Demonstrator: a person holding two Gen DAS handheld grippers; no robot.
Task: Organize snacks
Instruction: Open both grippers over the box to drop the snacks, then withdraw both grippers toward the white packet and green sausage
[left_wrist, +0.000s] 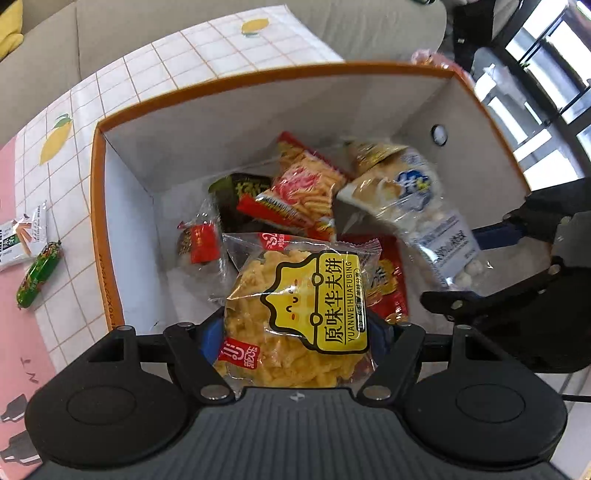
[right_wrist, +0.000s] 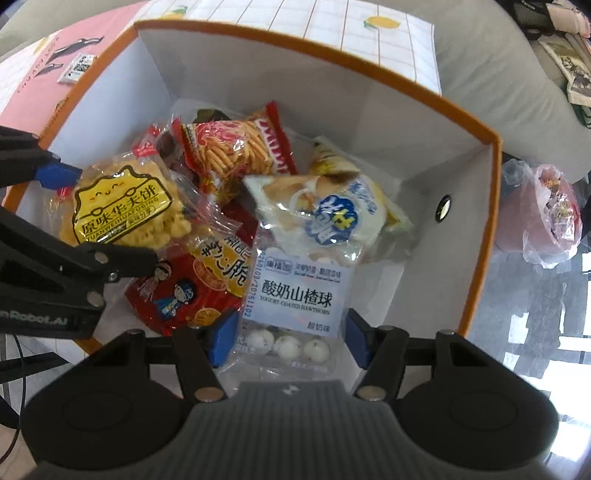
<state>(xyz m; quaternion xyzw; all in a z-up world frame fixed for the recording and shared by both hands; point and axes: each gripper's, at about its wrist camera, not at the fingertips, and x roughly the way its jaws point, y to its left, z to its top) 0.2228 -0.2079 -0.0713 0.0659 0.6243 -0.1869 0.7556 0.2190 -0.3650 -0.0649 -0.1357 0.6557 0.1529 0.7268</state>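
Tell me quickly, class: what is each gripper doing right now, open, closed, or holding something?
Left gripper: closed on the yellow waffle-cracker packet, over the orange-rimmed box.
Right gripper: closed on the yogurt hawthorn ball packet, over the same box.

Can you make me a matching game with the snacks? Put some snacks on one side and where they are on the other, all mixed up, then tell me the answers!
Snacks:
1. Yellow waffle cookie pack
2. Yogurt hawthorn ball bag
3. Green sausage
4. Red stick-snack pack

Places:
A. Lying on the tablecloth outside the box
B. Between the fingers of the left gripper
C. Lying inside the orange-rimmed box, in no gripper
D. Between the fingers of the right gripper

Answers: 1-B, 2-D, 3-A, 4-C
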